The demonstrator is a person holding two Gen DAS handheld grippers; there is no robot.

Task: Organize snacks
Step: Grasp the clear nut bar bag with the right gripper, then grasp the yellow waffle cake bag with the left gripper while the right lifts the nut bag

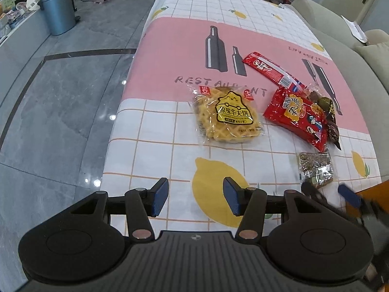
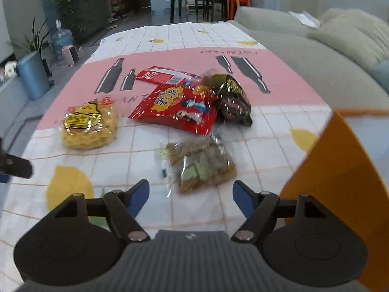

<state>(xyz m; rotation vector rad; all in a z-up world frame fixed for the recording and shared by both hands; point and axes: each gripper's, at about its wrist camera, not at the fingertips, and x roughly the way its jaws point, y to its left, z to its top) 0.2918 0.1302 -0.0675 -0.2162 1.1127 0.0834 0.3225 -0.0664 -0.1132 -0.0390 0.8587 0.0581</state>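
Observation:
Snacks lie on the table's patterned cloth (image 1: 158, 112). A yellow waffle pack (image 1: 226, 116) (image 2: 88, 125) is at the left. A red snack bag (image 1: 297, 116) (image 2: 176, 108) is beside it, a long red packet (image 1: 272, 71) (image 2: 165, 75) behind, a dark bag (image 2: 233, 102) (image 1: 329, 114) at the right. A clear pack of brown bars (image 2: 200, 165) (image 1: 314, 168) lies nearest. My left gripper (image 1: 195, 198) is open and empty over the lemon print. My right gripper (image 2: 190, 198) (image 1: 328, 192) is open, just short of the brown bar pack.
An orange box (image 2: 340, 177) (image 1: 374, 189) stands at the right near edge. A grey sofa (image 2: 316, 56) (image 1: 323, 24) runs along the table's right side. The table's left edge (image 1: 126, 102) drops to the tiled floor; a blue bin (image 1: 58, 9) stands there.

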